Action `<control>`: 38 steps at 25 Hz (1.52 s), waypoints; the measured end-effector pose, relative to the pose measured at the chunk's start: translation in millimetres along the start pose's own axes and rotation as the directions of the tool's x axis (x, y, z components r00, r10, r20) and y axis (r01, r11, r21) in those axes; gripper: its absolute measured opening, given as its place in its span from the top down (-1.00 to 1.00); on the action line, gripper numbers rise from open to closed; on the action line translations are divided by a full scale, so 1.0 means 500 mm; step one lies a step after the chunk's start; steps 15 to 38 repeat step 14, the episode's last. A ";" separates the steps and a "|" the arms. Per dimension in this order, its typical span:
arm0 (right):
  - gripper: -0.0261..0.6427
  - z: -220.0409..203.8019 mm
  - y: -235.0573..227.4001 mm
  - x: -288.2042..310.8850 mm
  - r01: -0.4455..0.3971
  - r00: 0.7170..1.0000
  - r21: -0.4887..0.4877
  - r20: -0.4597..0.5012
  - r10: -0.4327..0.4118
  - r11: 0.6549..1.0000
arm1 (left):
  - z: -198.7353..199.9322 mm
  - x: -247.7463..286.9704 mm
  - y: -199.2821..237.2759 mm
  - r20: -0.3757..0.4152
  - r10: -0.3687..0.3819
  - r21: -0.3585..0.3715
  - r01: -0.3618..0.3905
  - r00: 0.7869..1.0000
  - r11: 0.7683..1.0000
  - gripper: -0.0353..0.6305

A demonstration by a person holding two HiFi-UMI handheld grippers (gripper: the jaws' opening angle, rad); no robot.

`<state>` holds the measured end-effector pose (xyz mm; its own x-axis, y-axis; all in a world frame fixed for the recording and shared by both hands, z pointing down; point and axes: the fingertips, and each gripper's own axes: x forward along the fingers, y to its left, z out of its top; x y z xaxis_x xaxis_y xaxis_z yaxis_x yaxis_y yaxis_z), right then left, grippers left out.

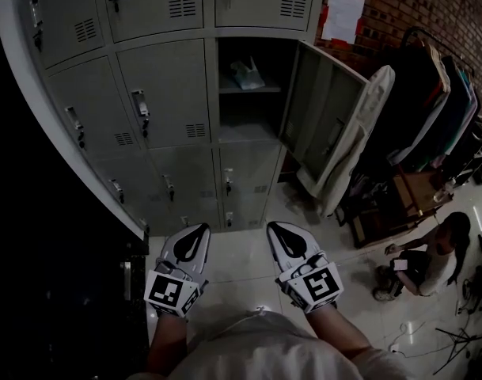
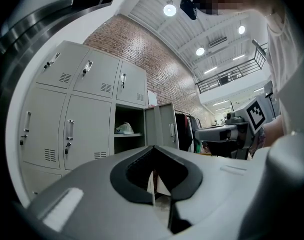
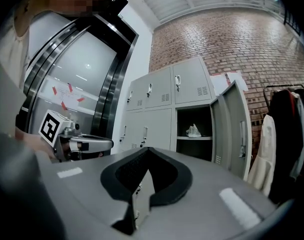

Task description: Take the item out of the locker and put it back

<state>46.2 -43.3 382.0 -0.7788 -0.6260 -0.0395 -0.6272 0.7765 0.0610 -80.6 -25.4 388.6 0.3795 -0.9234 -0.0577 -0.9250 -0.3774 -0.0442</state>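
A block of grey lockers (image 1: 161, 93) stands ahead, and one locker (image 1: 248, 121) has its door (image 1: 320, 121) swung open to the right. On its upper shelf lies the item, a pale crumpled bag (image 1: 247, 75), which both gripper views also show: the bag (image 2: 125, 129) and the bag (image 3: 193, 131). My left gripper (image 1: 201, 228) and right gripper (image 1: 274, 226) are held side by side low in front of the lockers, well short of the opening. Both are shut with nothing between the jaws. Each gripper view shows the other gripper: the right one (image 2: 226, 134) and the left one (image 3: 87, 144).
A pale coat (image 1: 355, 137) hangs over the open door's edge. A rack of dark clothes (image 1: 434, 105) stands at the right. A person (image 1: 434, 256) sits on the tiled floor at the lower right, near cables. Papers (image 1: 343, 14) are pinned to the brick wall. A dark glass wall runs along the left.
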 end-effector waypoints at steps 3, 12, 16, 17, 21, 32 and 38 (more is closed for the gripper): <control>0.92 -0.006 0.004 -0.002 -0.003 1.000 0.006 -0.009 0.003 1.000 | -0.007 -0.001 0.000 -0.003 0.000 -0.003 0.000 1.000 1.000 0.89; 0.92 -0.017 0.017 -0.010 -0.019 0.999 0.000 -0.026 0.019 1.000 | -0.020 0.002 -0.028 -0.033 -0.045 0.029 0.046 0.998 0.999 0.89; 0.92 -0.018 0.021 -0.011 -0.024 0.999 -0.004 -0.026 0.024 1.000 | -0.021 0.001 -0.031 -0.033 -0.047 0.029 0.048 0.998 0.998 0.89; 0.92 -0.018 0.021 -0.011 -0.024 0.999 -0.004 -0.026 0.024 1.000 | -0.021 0.001 -0.031 -0.033 -0.047 0.029 0.048 0.998 0.998 0.89; 0.92 -0.018 0.021 -0.011 -0.024 0.999 -0.004 -0.026 0.024 1.000 | -0.021 0.001 -0.031 -0.033 -0.047 0.029 0.048 0.998 0.998 0.89; 0.92 -0.018 0.021 -0.011 -0.024 0.999 -0.004 -0.026 0.024 1.000 | -0.021 0.001 -0.031 -0.033 -0.047 0.029 0.048 0.998 0.998 0.89; 0.92 -0.018 0.021 -0.011 -0.024 0.999 -0.004 -0.026 0.024 1.000 | -0.021 0.001 -0.031 -0.033 -0.047 0.029 0.048 0.998 0.998 0.89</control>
